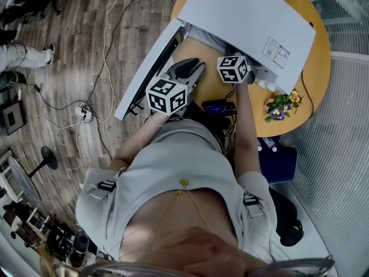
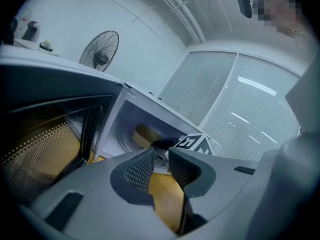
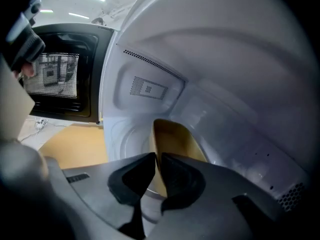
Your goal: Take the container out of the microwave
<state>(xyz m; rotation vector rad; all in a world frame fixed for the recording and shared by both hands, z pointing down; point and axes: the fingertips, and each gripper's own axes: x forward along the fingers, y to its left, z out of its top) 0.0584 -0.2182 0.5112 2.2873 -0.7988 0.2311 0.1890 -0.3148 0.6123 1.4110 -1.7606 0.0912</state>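
A white microwave (image 1: 248, 16) stands on a round yellow table (image 1: 314, 79), its door (image 1: 144, 74) swung open to the left. Inside on the turntable sits a tan container (image 3: 180, 136), also seen in the left gripper view as the container (image 2: 144, 134). My right gripper (image 3: 157, 160) reaches into the cavity and is shut on the container's near rim; in the head view only its marker cube (image 1: 233, 68) shows. My left gripper (image 2: 161, 156) hangs in front of the opening beside the door, open with nothing between its fingers; its jaws (image 1: 190, 69) point at the cavity.
A small bunch of flowers (image 1: 281, 104) and a dark blue device (image 1: 218, 106) lie on the table's near edge. Cables and a power strip (image 1: 85, 112) run over the wooden floor at left. A standing fan (image 2: 100, 51) is behind the door.
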